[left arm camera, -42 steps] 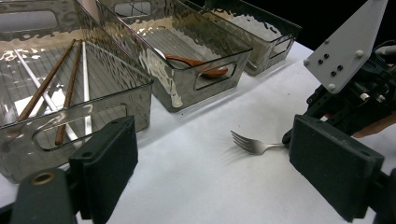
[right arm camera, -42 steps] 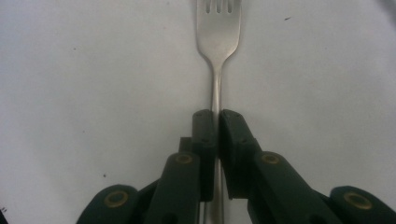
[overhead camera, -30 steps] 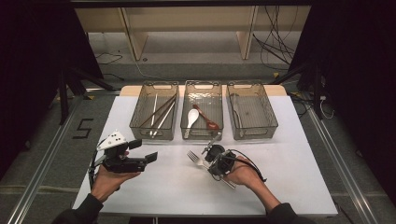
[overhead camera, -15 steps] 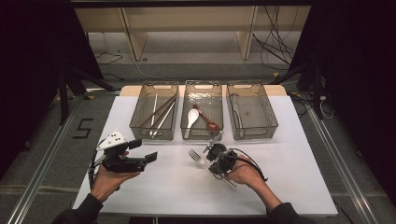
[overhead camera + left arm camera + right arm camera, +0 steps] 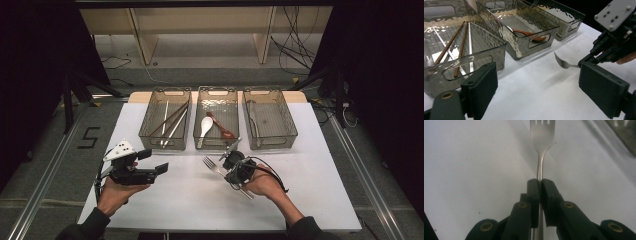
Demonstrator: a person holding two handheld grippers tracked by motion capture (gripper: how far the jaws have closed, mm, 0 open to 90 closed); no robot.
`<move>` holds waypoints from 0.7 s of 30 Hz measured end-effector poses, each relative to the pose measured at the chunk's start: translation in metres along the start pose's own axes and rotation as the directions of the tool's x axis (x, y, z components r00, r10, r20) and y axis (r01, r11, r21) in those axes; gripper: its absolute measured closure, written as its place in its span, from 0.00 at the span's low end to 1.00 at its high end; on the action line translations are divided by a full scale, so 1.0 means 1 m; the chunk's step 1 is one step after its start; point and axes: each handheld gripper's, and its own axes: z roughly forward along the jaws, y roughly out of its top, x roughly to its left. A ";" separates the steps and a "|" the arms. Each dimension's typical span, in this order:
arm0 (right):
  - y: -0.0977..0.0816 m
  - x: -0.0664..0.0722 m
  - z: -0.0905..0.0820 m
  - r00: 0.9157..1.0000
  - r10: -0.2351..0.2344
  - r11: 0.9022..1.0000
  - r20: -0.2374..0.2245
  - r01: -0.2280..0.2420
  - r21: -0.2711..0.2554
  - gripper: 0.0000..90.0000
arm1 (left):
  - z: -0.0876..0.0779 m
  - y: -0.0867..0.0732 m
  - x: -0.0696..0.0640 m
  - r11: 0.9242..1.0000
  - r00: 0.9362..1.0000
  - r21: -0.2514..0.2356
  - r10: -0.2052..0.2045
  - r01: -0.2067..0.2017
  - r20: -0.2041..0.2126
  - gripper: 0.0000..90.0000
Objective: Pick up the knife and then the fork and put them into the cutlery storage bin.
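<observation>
- Already, the sorting looks partly done: the left smoked clear plastic bin (image 5: 166,120), near the far edge of the white table (image 5: 320,200), holds several long thin chopsticks (image 5: 170,122), some brown and some pale.
- The middle smoked clear plastic bin (image 5: 219,95) holds a white spoon (image 5: 205,127) and a reddish-brown spoon (image 5: 221,127), lying side by side.
- The right smoked clear plastic bin (image 5: 270,117) seems to have no cutlery inside, as far as the high view shows.
- The silver metal fork (image 5: 541,135) is in the middle of the table, in front of the middle bin; it is not in any bin yet.
- The right hand-held gripper (image 5: 539,182) is closed on the handle of the fork, and its jaws pinch the thin stem with the tines pointing away from the hand.
- Whether the fork is lifted or touching the table, I cannot tell.
- The left hand-held gripper (image 5: 537,87) has its jaws wide apart and carries nothing; it hovers near the front left corner of the table.
- What is left, I judge, is to bring the fork to a bin, probably the right one, and release it there.
</observation>
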 end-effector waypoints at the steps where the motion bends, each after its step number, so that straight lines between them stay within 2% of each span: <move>1: 0.000 -0.002 -0.003 1.000 0.003 1.000 0.003 -0.003 -0.013 0.95 | 0.000 0.000 0.000 1.000 1.000 -0.002 0.000 0.000 -0.001 0.17; 6: -0.002 -0.017 -0.023 0.999 0.041 0.997 0.019 -0.039 -0.067 0.95 | -0.001 0.000 0.001 1.000 1.000 -0.010 -0.007 0.007 0.000 0.17; 12: -0.005 -0.041 -0.050 0.993 0.104 0.984 0.047 -0.097 -0.148 0.95 | -0.001 0.000 0.001 1.000 1.000 -0.015 -0.008 0.008 0.000 0.17; 18: -0.004 -0.072 -0.073 0.980 0.182 0.965 0.083 -0.161 -0.208 0.95 | -0.001 0.000 0.001 1.000 1.000 -0.019 -0.008 0.008 0.000 0.17; 21: -0.001 -0.087 -0.083 0.970 0.223 0.952 0.099 -0.195 -0.234 0.95 | -0.001 0.000 0.001 1.000 1.000 -0.020 -0.007 0.007 -0.001 0.17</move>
